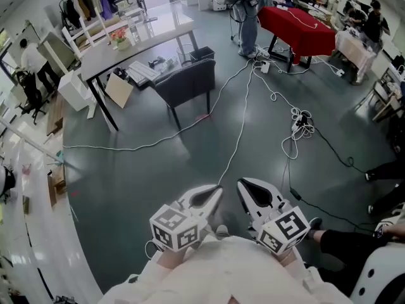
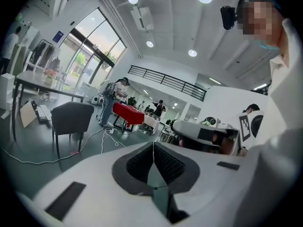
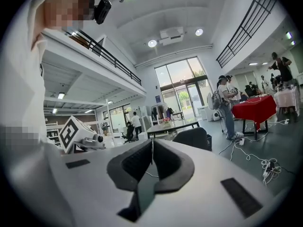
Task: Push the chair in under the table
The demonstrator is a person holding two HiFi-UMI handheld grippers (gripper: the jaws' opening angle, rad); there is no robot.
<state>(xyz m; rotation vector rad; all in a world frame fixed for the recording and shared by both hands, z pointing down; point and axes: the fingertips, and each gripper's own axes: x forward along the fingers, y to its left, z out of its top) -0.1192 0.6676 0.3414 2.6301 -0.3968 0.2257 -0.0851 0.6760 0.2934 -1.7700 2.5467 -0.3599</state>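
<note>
So, chair [image 1: 188,81] sits beside table [image 1: 109,50], not under it.
Left gripper [image 1: 216,193] & right gripper [image 1: 243,186] jaws together, nothing in 'em; chair seat hidden behind backrest.

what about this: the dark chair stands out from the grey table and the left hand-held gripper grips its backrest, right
No: the left hand-held gripper is shut on nothing, far from the dark chair, per the head view. The chair stands out from the grey table.
</note>
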